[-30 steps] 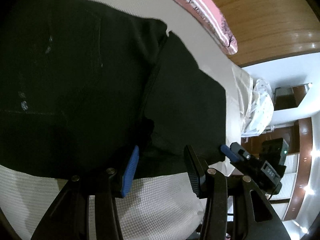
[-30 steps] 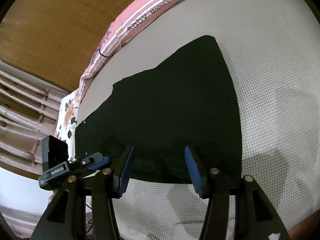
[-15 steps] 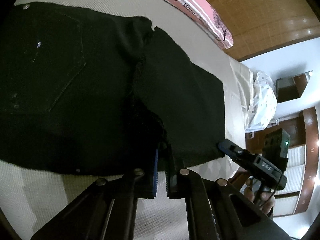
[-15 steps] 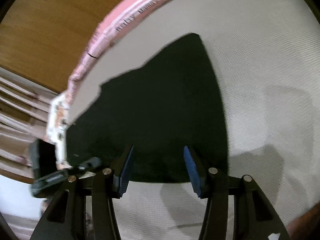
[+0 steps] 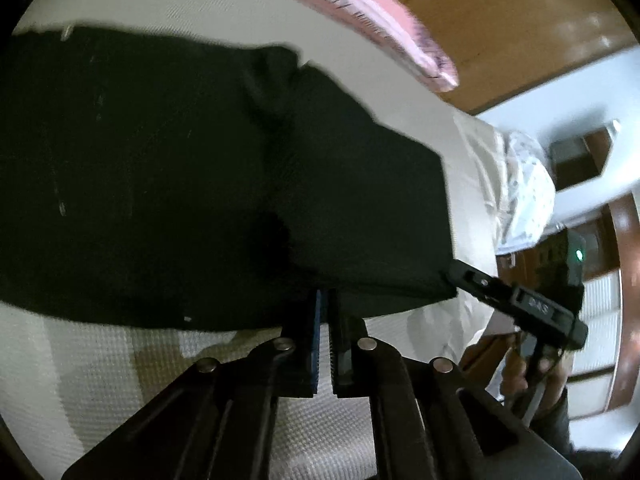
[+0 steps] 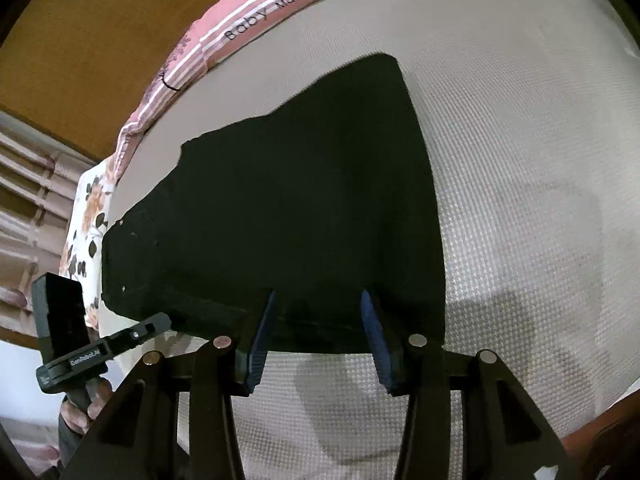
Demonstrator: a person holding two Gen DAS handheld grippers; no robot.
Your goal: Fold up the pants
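Observation:
Black pants lie spread on a white waffle-weave bed sheet. My left gripper is shut on their near edge, around the crotch, and the cloth there is raised a little off the sheet. In the right wrist view one black pant leg runs away from me. My right gripper is open, its blue pads standing apart on either side of the leg's near edge without pressing it. Each gripper shows in the other's view: the right gripper at the leg's corner, the left gripper at the left.
A pink striped cushion with printed lettering lies along the bed's far edge against a wooden headboard. A floral cloth hangs at the left side. White patterned bedding is bunched at the right. A person's hand holds the right gripper.
My left gripper has shut on the pants' near edge and raised it slightly. The right gripper's jaws have narrowed a little around the leg's edge.

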